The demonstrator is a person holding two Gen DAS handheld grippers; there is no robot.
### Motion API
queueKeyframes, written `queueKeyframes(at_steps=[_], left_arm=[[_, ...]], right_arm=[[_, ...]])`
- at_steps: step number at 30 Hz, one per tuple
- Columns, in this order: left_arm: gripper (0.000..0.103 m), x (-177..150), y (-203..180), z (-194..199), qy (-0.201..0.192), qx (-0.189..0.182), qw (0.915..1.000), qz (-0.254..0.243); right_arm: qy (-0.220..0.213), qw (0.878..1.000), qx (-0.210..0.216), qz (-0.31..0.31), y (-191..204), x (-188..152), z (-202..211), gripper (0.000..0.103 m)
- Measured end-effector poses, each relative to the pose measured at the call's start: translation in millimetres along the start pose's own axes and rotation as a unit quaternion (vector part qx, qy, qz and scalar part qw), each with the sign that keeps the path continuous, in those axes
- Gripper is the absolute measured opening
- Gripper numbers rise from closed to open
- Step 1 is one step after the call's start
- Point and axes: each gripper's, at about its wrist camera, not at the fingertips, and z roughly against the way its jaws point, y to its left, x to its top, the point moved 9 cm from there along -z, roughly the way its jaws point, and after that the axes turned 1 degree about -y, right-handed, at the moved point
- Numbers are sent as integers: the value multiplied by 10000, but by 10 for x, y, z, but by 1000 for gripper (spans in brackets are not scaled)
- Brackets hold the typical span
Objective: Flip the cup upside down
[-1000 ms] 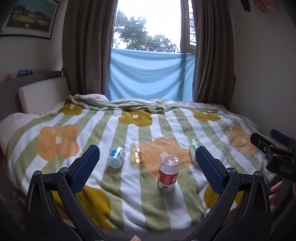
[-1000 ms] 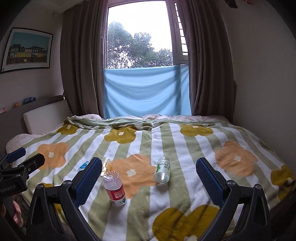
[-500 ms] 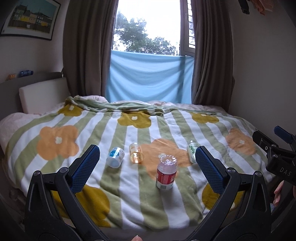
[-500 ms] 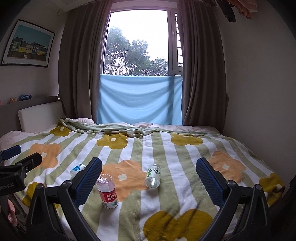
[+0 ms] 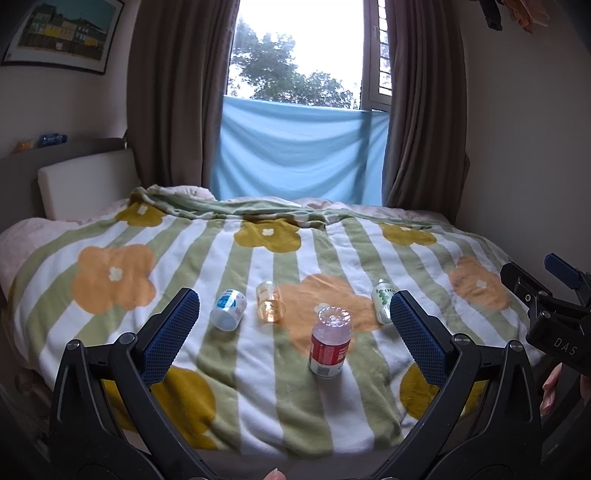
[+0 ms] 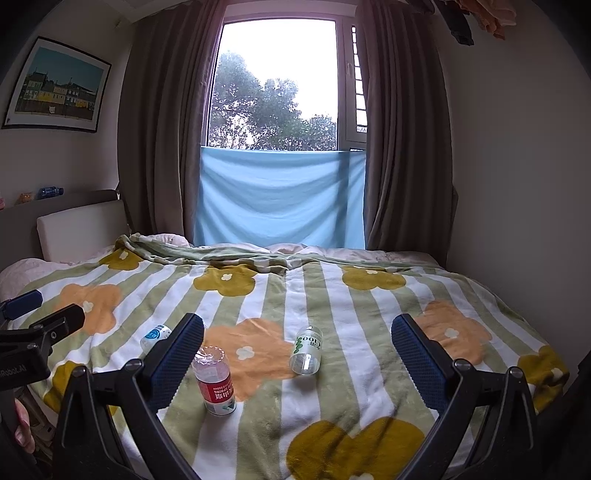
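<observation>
Left wrist view, left to right. A framed picture [image 5: 61,31] hangs on the wall above a pale headboard cushion [image 5: 86,182]. The bed [image 5: 258,417] carries a striped blanket with flower motifs. The left gripper [image 5: 291,314] fills the lower foreground, its jaws spread wide with blue pads and nothing between them. Four cut bottle cups rest on the blanket beyond the jaws. The blue-label cup [image 5: 228,309] lies on its side. Just beside it, the orange cup [image 5: 270,301] also lies on its side, mouth toward the camera. The red-label cup [image 5: 330,346] stands mouth down on the blanket, base uppermost, nearest the camera. The green-label cup [image 5: 382,300] lies on its side, partly hidden by the right-hand jaw pad. At the far right edge, the right gripper [image 5: 546,295] hovers above the bed's edge, with fingertips of a hand [image 5: 550,387] below it.

Right wrist view, left to right. The left gripper appears at the left edge. The right gripper's jaws are likewise spread wide and hold nothing. The blue-label cup shows behind the left-hand jaw pad; the red-label cup stands inverted just right of that pad; the green-label cup lies on its side near the middle. A blue cloth [image 6: 280,195] covers the lower window [image 6: 277,85], between brown curtains [image 6: 162,122].
</observation>
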Motion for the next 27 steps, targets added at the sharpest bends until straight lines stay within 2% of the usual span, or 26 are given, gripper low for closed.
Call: queueKeyframes(at_steps=[8, 11, 27], left_arm=[[103, 6, 0, 47, -110, 111, 9998, -89], [103, 18, 0, 77, -176, 287, 9993, -184], [103, 139, 13, 198, -507, 353, 9980, -132]], right_arm=[[-58, 10000, -4, 3, -1, 42, 16, 102], [-84, 10000, -16, 8, -10, 60, 32, 102], [-97, 9999, -37, -9, -34, 110, 39, 102]])
